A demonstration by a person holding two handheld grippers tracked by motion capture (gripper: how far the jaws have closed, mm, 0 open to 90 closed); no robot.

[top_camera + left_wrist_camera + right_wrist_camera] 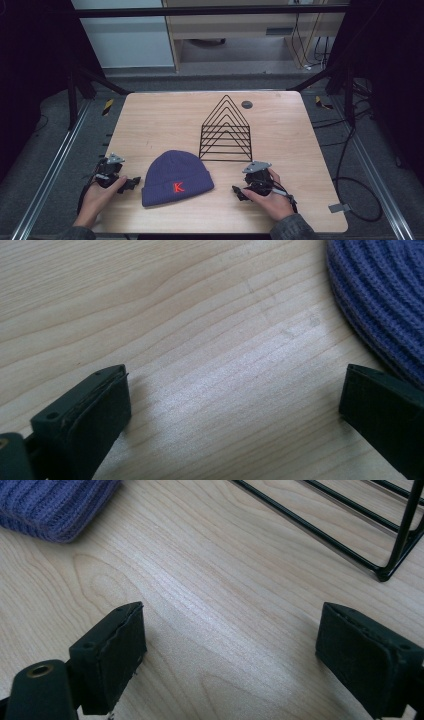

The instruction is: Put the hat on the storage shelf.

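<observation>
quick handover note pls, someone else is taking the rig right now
Left gripper: open, empty, resting on the table just left of the beanie.
Right gripper: open, empty, on the table right of the beanie.
Beanie: purple knit with a red K, lying flat near the front edge, apart from both grippers.
Wire rack: black, upright behind the beanie.
Done: nothing gripped yet.
Left: probably taking hold of the beanie.

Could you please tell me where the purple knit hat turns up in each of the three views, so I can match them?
High view: the purple knit hat lies near the table's front edge, between the two claws.
Left gripper view: its ribbed edge fills the upper right corner.
Right gripper view: its edge sits in the upper left corner.
Shared landmark: the pale wooden table.
</observation>
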